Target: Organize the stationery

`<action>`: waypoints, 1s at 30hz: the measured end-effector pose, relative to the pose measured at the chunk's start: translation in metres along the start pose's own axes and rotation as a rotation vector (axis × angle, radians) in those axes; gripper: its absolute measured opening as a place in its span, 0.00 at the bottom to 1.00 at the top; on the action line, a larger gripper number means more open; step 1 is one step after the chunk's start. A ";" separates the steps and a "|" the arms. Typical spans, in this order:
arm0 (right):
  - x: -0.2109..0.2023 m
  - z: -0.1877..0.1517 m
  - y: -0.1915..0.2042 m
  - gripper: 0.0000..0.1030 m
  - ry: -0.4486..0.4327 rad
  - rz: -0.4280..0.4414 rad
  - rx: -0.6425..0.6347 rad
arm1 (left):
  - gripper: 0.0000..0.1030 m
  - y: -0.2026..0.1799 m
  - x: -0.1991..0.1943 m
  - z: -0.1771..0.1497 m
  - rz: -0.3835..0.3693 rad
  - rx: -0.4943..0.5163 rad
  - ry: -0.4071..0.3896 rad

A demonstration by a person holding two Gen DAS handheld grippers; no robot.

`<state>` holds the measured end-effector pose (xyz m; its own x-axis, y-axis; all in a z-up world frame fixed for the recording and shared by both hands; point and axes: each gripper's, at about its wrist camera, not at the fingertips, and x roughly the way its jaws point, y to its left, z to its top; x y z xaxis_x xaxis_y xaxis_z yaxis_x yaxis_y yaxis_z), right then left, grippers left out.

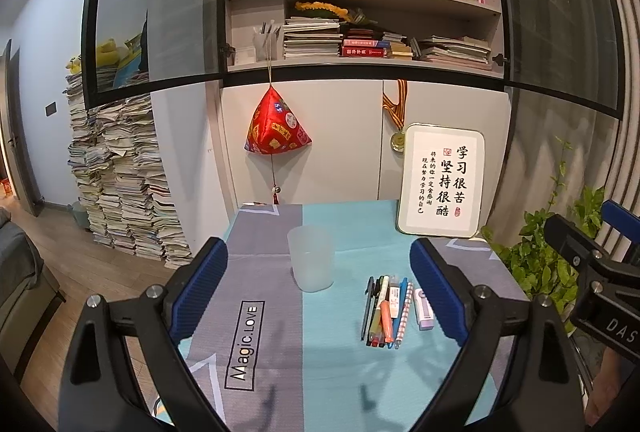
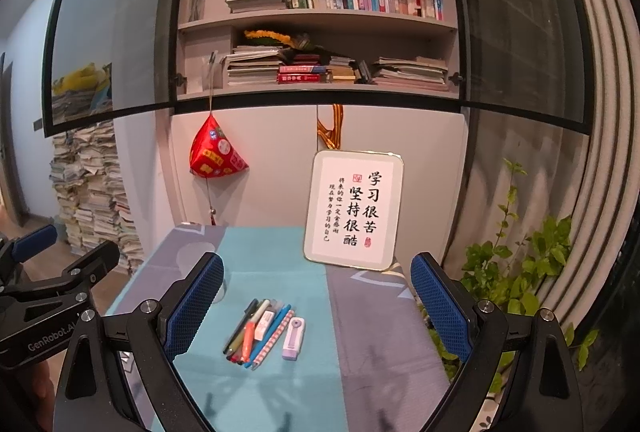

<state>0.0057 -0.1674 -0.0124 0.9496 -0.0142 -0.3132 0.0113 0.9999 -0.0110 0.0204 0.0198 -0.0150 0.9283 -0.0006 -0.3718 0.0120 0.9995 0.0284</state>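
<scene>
A bunch of several pens and markers (image 1: pixel 386 310) (image 2: pixel 258 332) lies on the teal and grey tablecloth (image 1: pixel 332 364) (image 2: pixel 280 392), with a small lilac correction tape (image 1: pixel 423 308) (image 2: pixel 293 343) just to its right. A frosted plastic cup (image 1: pixel 311 258) stands upright and empty to the left of the pens; in the right wrist view it is mostly hidden behind a finger. My left gripper (image 1: pixel 318 288) hovers open above the cloth, nothing between its blue pads. My right gripper (image 2: pixel 316 306) is open too, with the pens lying on the cloth beyond its jaws.
A framed calligraphy sign (image 1: pixel 442 179) (image 2: pixel 354 209) leans at the table's back right. A red pyramid ornament (image 1: pixel 276 127) hangs on the cabinet behind. A leafy plant (image 2: pixel 520 272) stands right of the table, tall stacks of papers (image 1: pixel 120 183) on the floor left.
</scene>
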 end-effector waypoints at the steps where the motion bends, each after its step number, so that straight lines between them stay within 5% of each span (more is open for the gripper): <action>1: 0.000 0.000 0.000 0.92 0.001 0.001 0.001 | 0.90 0.000 0.000 0.000 0.000 0.000 0.000; 30: 0.030 -0.008 0.004 0.92 0.071 0.007 -0.003 | 0.90 0.001 0.031 -0.009 0.034 0.010 0.031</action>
<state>0.0321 -0.1638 -0.0291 0.9251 -0.0080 -0.3796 0.0040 0.9999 -0.0112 0.0460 0.0209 -0.0349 0.9165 0.0342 -0.3986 -0.0152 0.9986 0.0508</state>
